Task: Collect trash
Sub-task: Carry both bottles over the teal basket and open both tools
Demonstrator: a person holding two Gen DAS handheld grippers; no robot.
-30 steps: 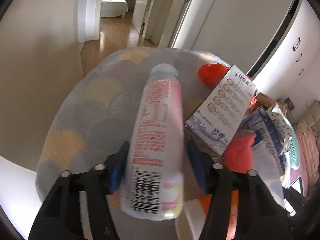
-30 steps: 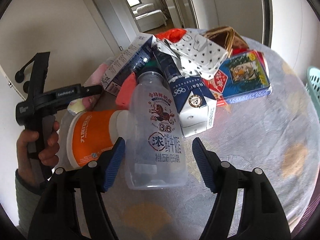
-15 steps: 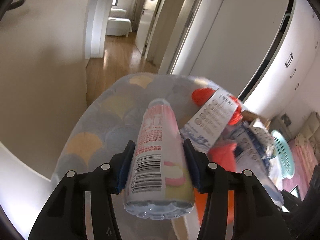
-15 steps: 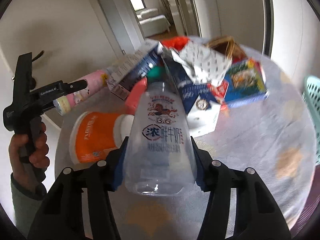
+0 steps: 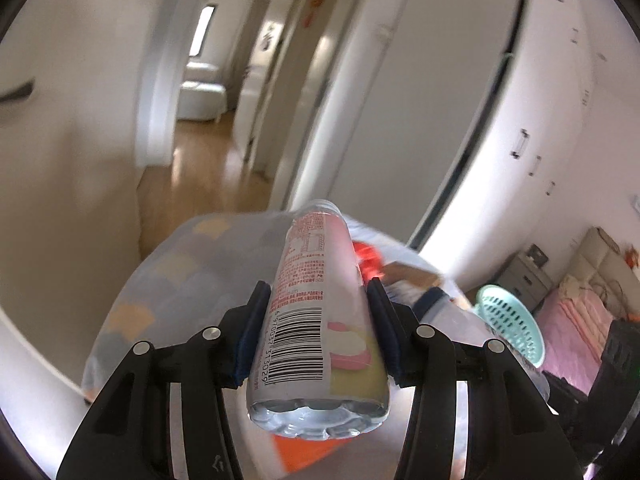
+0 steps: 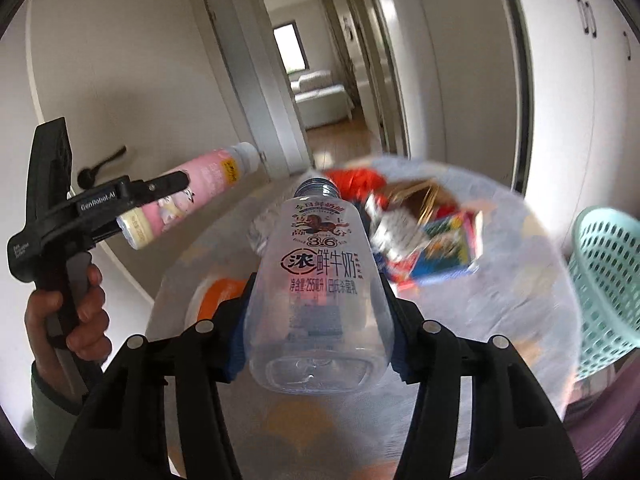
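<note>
Left gripper clamped round pink bottle, right gripper round clear milk bottle, both lifted above table. Teal basket at 3 o'clock. Risk: smooth clear bottle slipping mid-swing, bottles colliding at rim.

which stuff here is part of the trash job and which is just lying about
Job:
- pink bottle in left claw
- clear milk bottle in right claw
- table litter pile
- orange tub
- teal basket

Lying about:
- hallway sofa
- pink bed
</note>
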